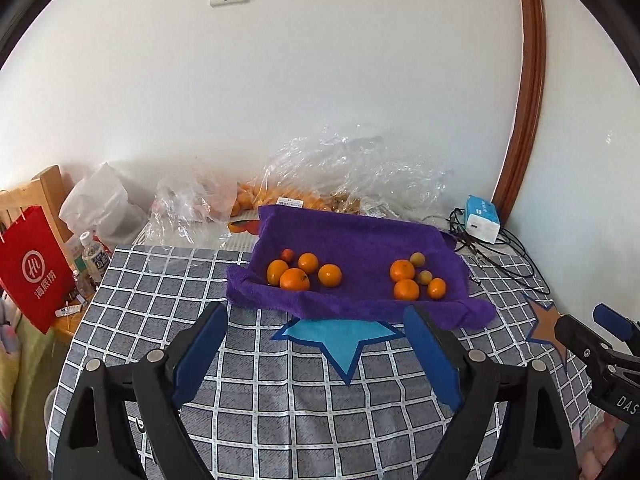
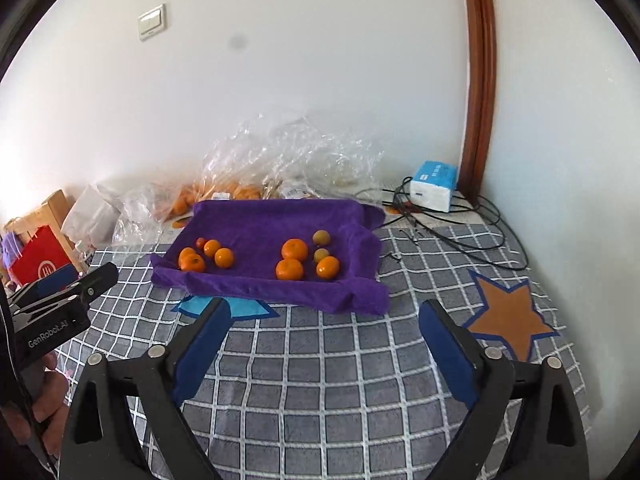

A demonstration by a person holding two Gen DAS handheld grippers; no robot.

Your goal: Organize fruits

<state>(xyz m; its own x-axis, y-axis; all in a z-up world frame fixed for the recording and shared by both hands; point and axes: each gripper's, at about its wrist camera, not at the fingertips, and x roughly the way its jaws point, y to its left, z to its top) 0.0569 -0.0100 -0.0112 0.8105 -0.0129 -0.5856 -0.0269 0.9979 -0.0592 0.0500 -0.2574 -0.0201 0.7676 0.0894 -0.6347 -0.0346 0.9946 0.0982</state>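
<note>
A purple towel (image 1: 360, 240) (image 2: 272, 220) lies on the checked table. On its left lie several oranges (image 1: 294, 279) (image 2: 192, 262) and a small red fruit (image 1: 287, 255) (image 2: 201, 243). On its right lie three oranges (image 1: 402, 270) (image 2: 295, 249) and two small yellowish fruits (image 1: 417, 259) (image 2: 321, 237). My left gripper (image 1: 316, 316) is open and empty, just in front of the towel's near edge. My right gripper (image 2: 324, 312) is open and empty, also in front of the towel. Each gripper shows at the edge of the other's view, the right one (image 1: 592, 320) and the left one (image 2: 88, 276).
Clear plastic bags (image 1: 352, 168) with more oranges lie behind the towel against the wall. A tissue pack (image 1: 482, 216) and black cables (image 1: 500, 252) sit at the back right. A red paper bag (image 1: 32, 268), bottles and a wooden chair stand left of the table.
</note>
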